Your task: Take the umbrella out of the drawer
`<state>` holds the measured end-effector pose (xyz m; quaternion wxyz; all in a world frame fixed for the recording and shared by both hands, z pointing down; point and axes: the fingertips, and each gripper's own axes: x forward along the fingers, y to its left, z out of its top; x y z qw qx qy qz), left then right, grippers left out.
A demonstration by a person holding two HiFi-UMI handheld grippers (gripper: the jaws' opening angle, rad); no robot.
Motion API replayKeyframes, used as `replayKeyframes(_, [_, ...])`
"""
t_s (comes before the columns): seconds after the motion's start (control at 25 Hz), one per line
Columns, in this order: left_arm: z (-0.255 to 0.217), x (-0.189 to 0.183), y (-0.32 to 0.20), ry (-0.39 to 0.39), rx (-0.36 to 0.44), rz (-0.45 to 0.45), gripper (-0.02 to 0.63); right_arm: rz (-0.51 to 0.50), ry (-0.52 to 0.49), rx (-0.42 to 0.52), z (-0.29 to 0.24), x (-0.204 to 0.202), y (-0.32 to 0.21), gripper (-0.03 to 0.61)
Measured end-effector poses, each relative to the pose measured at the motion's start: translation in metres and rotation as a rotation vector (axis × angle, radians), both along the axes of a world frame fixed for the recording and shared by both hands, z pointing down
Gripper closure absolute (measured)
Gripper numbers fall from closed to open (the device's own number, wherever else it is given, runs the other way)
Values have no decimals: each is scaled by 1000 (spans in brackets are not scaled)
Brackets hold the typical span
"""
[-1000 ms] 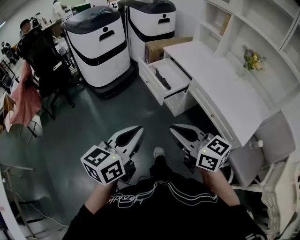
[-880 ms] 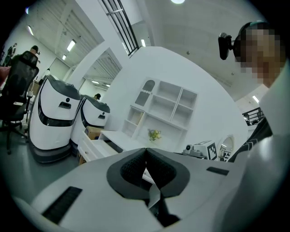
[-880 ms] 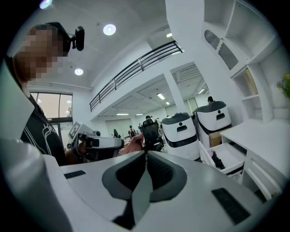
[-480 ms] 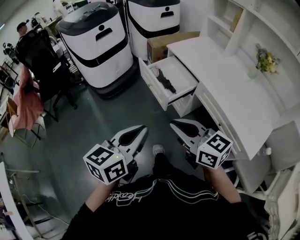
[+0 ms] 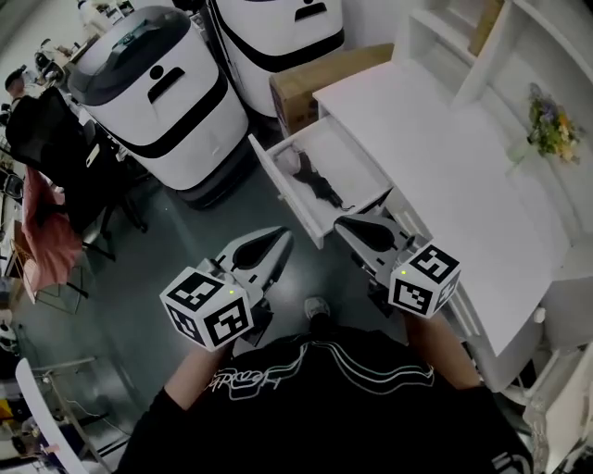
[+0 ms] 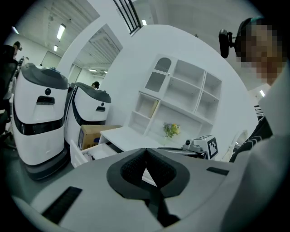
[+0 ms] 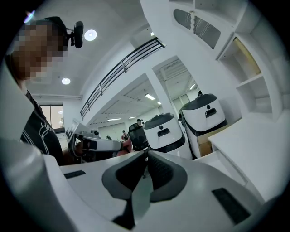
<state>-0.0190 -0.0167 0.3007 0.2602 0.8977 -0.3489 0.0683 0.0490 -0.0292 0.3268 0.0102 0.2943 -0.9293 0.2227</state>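
Observation:
The white drawer (image 5: 278, 190) stands pulled out from the desk, and a dark folded umbrella (image 5: 321, 188) lies inside it. My left gripper (image 5: 281, 239) is shut and empty, its tips just short of the drawer's front panel. Above the drawer's near right corner, my right gripper (image 5: 345, 225) is also shut with nothing in it. In the left gripper view the jaws (image 6: 146, 152) meet, and the drawer (image 6: 90, 153) shows low at the left. The right gripper view shows closed jaws (image 7: 146, 156) aimed level past the desk edge.
Two white-and-black machines (image 5: 153, 88) (image 5: 278, 28) stand beyond the drawer, with a cardboard box (image 5: 320, 79) beside them. The white desk (image 5: 445, 176) carries a small flower vase (image 5: 548, 130). A black chair (image 5: 37, 130) with pink cloth (image 5: 42, 227) is at the left.
Both grippers have travelled forward together toward the desk, and the open drawer now sits right at their tips. Both stayed shut.

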Motion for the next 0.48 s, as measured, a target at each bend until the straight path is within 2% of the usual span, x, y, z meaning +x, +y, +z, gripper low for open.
replayKeyframes(0.2, [7, 4, -48, 4, -19, -13, 594, 48, 3, -4, -2, 21, -58, 528])
replayKeyframes(0.48, [20, 6, -102, 10, -28, 21, 594, 78, 29, -28, 15, 23, -106, 526])
